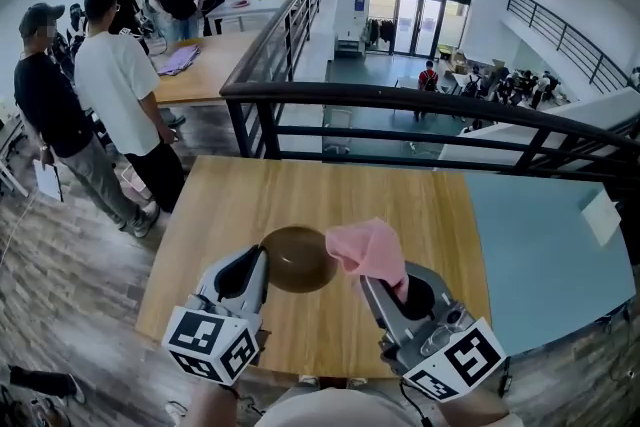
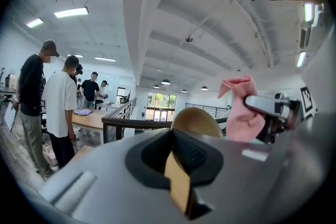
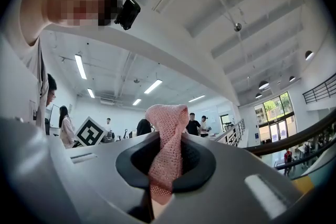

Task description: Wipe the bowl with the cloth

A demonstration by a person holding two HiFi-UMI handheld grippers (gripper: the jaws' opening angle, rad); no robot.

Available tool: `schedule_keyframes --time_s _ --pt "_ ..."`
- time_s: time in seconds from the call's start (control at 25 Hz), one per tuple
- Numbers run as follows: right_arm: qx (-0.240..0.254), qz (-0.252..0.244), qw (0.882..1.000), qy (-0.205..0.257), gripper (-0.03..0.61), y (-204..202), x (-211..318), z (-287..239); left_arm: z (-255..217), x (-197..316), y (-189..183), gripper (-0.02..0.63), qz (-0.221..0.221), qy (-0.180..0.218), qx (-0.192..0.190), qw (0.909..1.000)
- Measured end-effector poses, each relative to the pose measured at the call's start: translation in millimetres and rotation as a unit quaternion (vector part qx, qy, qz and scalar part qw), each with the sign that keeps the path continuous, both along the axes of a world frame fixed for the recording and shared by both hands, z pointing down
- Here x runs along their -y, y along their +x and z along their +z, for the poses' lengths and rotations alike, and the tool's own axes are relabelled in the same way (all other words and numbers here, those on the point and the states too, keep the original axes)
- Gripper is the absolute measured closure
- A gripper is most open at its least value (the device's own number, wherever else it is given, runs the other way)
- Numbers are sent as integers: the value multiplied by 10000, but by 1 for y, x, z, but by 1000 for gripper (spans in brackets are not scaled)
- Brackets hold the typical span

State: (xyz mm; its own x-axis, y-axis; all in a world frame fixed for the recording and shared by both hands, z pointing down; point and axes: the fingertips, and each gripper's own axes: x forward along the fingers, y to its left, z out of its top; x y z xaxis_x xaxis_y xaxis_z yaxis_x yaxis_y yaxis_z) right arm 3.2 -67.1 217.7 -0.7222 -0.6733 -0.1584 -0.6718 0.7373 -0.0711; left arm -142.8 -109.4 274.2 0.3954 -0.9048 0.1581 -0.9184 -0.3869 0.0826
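My left gripper (image 1: 262, 262) clamped on the rim of a smooth round brown bowl (image 1: 300, 260), my right gripper (image 1: 378, 287) pinching bunched pink knit cloth (image 1: 368, 248), wooden bench (image 1: 400, 205) below

I can read no word, number or brand name anywhere from here. The square markers (image 1: 212, 345) on the left gripper (image 1: 258, 267) and right gripper (image 1: 388, 290) carry only black-and-white patterns (codes, not letters). The small blue sign (image 1: 358, 3) by the far glass doors is illegible.
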Motion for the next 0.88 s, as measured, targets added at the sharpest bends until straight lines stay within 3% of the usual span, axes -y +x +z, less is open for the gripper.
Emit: schedule_keyframes --time_s 0.64,0.88 --pt "-57 -335 9984 -451 551 -3 -16 26 2 -10 20 604 46 39 137 9999" --pt "-498 -648 9950 -581 551 -18 -20 42 -8 -15 37 604 -42 307 611 9976"
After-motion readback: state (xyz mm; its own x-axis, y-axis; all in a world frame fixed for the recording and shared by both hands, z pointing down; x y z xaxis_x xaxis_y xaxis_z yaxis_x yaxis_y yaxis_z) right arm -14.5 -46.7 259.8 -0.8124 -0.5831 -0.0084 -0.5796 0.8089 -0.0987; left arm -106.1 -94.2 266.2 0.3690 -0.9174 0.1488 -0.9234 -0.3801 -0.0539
